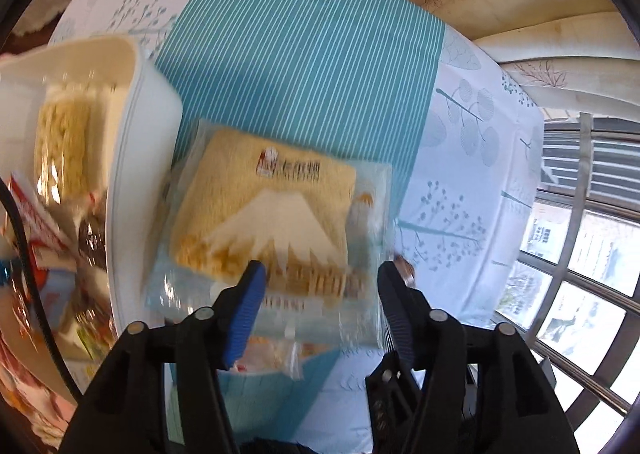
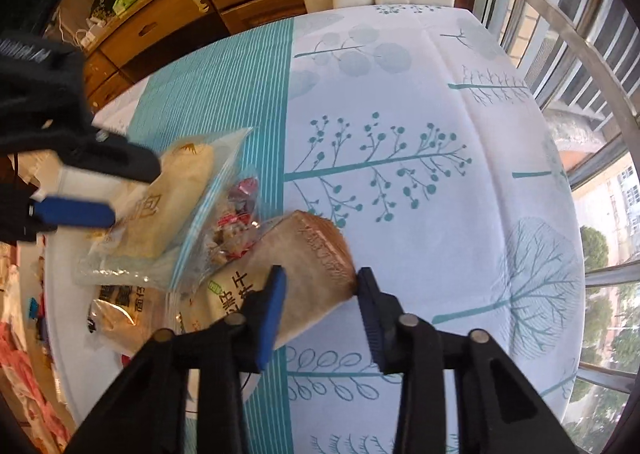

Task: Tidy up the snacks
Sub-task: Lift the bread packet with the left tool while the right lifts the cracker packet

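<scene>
Right wrist view: bread loaf pack being clamped by right gripper, long axis running left toward snack pile. Left gripper being held half-open over Fuji-print bread bag, pads not pressing; white bin lying just left.

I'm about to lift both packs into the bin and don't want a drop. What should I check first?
1. Right gripper shut on brown bread pack: ok.
2. Left gripper gripping yellow cake pack: cannot tell; it lies between the jaws.
3. Small candy bag clear of both packs: not ok, wedged between them.
4. White bin within view: ok.
5. Room in bin: cannot tell, snacks already inside.
</scene>
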